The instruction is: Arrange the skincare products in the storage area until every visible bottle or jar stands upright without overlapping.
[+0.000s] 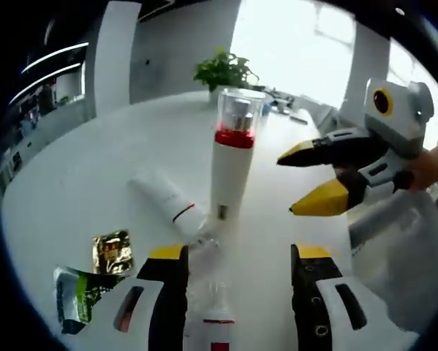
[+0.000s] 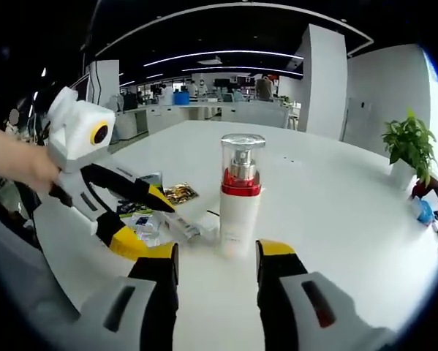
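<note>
Left gripper view: both claws (image 1: 239, 257) (image 2: 217, 252) spread, pump bottle (image 1: 232, 157) upright beside a fallen tube (image 1: 167, 199).

Both hand-held grippers, left (image 1: 237, 256) and right (image 2: 217, 252), open-jawed, empty.

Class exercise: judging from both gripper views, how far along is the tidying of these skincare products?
Done: the pump bottle with the clear cap stands upright on the white table. In hand: nothing; the left tongs and right tongs are open. Left: the white tube lies on its side, another small bottle lies between the left tongs, and sachets lie beside them.
</note>
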`<state>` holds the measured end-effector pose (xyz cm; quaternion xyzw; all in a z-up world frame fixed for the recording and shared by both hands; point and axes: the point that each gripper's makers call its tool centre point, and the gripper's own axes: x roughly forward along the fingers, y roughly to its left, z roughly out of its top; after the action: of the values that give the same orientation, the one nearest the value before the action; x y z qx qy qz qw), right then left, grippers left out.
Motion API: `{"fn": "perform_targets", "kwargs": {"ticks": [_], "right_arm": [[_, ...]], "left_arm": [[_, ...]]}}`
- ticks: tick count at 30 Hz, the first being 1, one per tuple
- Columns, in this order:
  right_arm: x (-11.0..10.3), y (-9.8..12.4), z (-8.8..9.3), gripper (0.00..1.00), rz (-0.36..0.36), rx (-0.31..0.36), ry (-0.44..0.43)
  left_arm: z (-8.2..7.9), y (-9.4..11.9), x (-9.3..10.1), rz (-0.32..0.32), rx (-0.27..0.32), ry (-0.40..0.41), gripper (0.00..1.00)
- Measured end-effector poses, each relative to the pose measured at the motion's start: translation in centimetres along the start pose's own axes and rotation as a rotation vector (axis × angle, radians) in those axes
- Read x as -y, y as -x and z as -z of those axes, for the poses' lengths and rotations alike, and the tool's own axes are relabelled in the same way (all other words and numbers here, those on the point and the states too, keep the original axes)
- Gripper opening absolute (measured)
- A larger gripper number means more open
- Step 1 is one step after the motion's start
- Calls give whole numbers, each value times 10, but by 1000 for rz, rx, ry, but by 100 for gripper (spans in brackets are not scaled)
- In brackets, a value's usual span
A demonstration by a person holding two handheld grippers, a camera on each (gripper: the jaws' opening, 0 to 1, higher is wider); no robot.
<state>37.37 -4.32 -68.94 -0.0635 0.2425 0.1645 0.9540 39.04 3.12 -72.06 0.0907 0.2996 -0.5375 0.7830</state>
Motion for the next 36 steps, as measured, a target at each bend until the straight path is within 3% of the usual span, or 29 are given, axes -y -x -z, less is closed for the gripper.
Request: {"fn": "perform_targets", "kwargs": {"ticks": [11, 17, 25, 36], "right_arm": [[-27, 21, 11, 66, -117, -8, 6], [-24, 37, 14, 70, -121, -13, 12], [-17, 53, 9, 73, -109, 11, 4], [-37, 62, 8, 85, -205, 16, -20]], "left_arm": [[16, 38, 18, -64, 29, 110, 71], [30, 62, 31, -104, 27, 164, 81], [43, 89, 43, -160, 42, 227, 87], [65, 121, 54, -228, 51, 272, 93]]}}
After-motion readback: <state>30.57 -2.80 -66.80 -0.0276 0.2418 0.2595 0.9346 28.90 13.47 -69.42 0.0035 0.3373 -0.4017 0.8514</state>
